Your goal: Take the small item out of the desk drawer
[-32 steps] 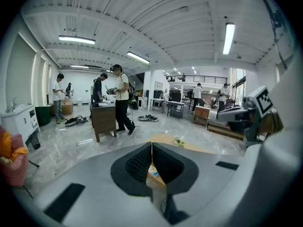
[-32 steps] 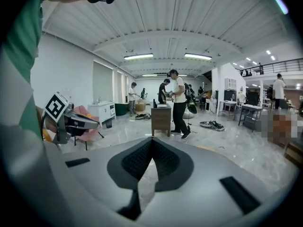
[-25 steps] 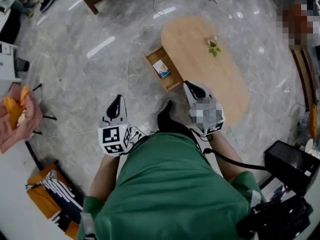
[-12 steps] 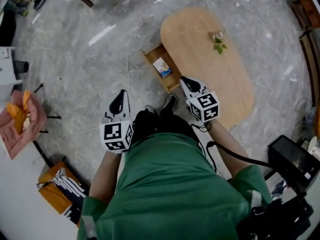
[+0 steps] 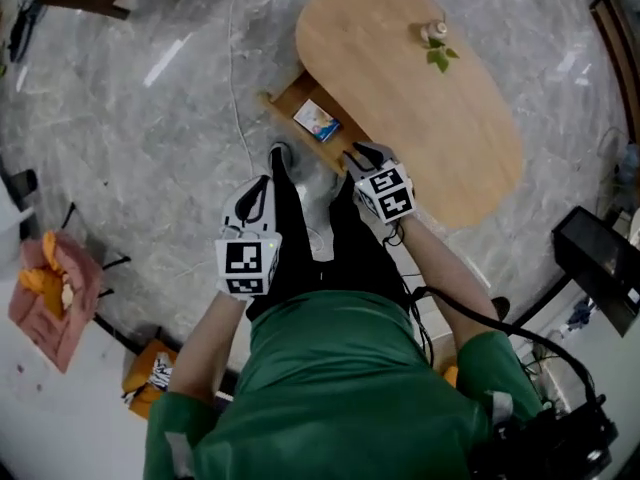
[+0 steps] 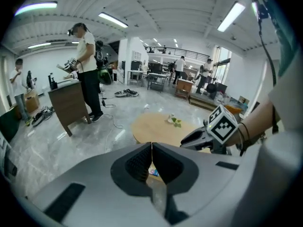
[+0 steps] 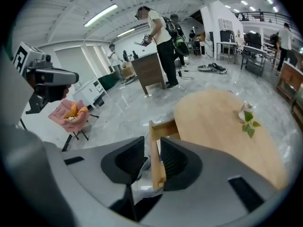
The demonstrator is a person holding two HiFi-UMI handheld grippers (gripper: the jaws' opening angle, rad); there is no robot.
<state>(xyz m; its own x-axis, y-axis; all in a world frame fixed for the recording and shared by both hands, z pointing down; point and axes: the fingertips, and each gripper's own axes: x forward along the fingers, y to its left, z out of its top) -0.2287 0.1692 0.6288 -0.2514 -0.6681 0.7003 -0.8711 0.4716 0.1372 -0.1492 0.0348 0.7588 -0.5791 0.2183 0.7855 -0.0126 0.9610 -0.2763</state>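
Note:
An oval wooden table (image 5: 440, 128) has an open drawer (image 5: 292, 100) at its left side. In it lies the small item (image 5: 317, 121), a blue and white pack. My right gripper (image 5: 362, 154) hovers by the drawer's near end, a short way from the item. Its jaws are opening, with a narrow gap (image 7: 152, 157) and nothing between them; the drawer (image 7: 163, 128) shows beyond. My left gripper (image 5: 262, 190) is shut and empty, over the floor left of the drawer. Past its closed tips (image 6: 151, 148) a bit of the item (image 6: 154, 172) shows.
A small potted plant (image 5: 437, 43) stands on the table's far part. A cable (image 5: 235, 78) runs over the marble floor beside the drawer. A pink chair with orange things (image 5: 50, 288) is at the left, a black box (image 5: 600, 258) at the right. People stand by a wooden desk (image 7: 149, 72).
The person has stepped forward, so the table and drawer are nearer. Both grippers have moved forward; the right one has come up beside the drawer.

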